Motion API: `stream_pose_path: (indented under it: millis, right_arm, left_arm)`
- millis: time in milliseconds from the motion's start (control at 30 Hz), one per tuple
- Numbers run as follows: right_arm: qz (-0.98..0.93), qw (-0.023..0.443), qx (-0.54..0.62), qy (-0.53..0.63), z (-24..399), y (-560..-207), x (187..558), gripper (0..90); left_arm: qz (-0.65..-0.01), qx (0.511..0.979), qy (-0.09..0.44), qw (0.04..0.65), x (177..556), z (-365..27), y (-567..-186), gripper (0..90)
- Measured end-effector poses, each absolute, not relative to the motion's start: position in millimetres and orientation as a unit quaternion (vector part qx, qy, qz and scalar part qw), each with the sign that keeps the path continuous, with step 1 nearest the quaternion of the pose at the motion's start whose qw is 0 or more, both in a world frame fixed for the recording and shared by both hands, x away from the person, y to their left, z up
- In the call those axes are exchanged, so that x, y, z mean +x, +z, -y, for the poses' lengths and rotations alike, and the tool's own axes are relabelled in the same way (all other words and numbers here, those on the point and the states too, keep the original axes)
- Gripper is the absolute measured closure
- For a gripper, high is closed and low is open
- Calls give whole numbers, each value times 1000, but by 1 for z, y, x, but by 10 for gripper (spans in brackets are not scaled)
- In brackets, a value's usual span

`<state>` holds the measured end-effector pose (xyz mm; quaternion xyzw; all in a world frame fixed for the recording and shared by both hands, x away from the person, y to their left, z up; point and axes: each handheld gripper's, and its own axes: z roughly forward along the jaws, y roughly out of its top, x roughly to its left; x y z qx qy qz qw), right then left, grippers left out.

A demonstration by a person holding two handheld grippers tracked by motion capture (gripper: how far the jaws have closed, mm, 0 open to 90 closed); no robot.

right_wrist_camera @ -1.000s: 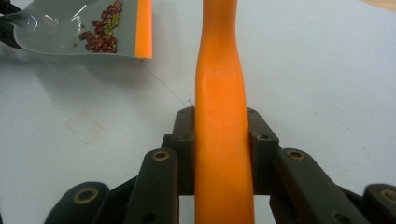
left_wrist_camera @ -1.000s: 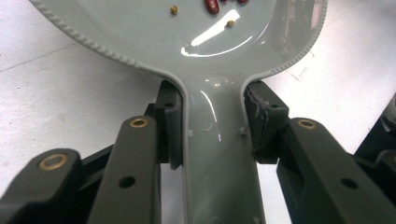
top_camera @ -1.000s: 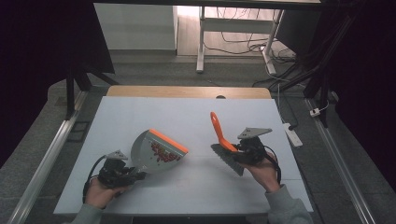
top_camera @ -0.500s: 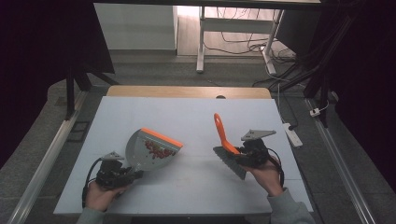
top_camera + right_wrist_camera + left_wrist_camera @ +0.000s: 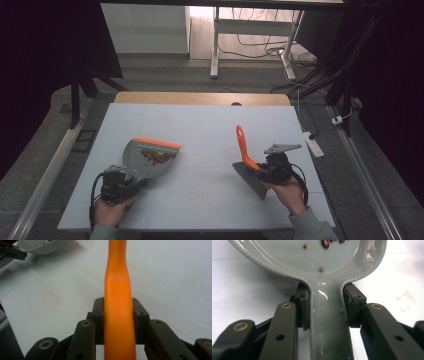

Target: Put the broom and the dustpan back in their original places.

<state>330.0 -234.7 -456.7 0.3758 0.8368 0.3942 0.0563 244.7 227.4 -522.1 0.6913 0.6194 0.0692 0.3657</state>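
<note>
Both tools are clamped: my left fingers (image 5: 323,312) are closed on the dustpan (image 5: 149,156) handle, my right fingers (image 5: 117,320) closed on the brush (image 5: 246,159) handle. Over the last second the dustpan has shifted slightly on the bench (image 5: 200,125) and levelled; the beans (image 5: 157,155) now lie near its orange lip. The brush, well right of the dustpan, has barely moved. Judgement: sweeping is finished; the load is ready to carry.

I'm looking into what seems a lab or recording room: a plain white table (image 5: 200,125) on grey carpet (image 5: 50,150), dark curtains (image 5: 45,60) at both sides, loose cables (image 5: 260,40) trailing under a desk frame (image 5: 216,40) behind, and a power strip (image 5: 313,143) on the floor.
</note>
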Motion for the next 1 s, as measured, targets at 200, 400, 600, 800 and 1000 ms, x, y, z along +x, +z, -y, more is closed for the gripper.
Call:
stream_pose_path:
  millis: [200,400,600,800,1000]
  right_arm:
    - [-829,31,392,397,238,-464,333,710]
    - [-828,16,408,385,239,-476,339,710]
    - [-821,14,432,373,247,-484,348,709]
    - [-821,21,445,357,253,-489,360,687]
    - [-826,37,448,340,259,-494,369,604]
  left_arm:
    - [-642,676,73,356,247,-225,-527,617]
    - [-655,666,73,350,249,-226,-531,616]
    - [-660,666,74,340,251,-225,-534,616]
    - [-660,667,77,337,252,-223,-535,615]
    - [-659,665,76,343,251,-224,-534,608]
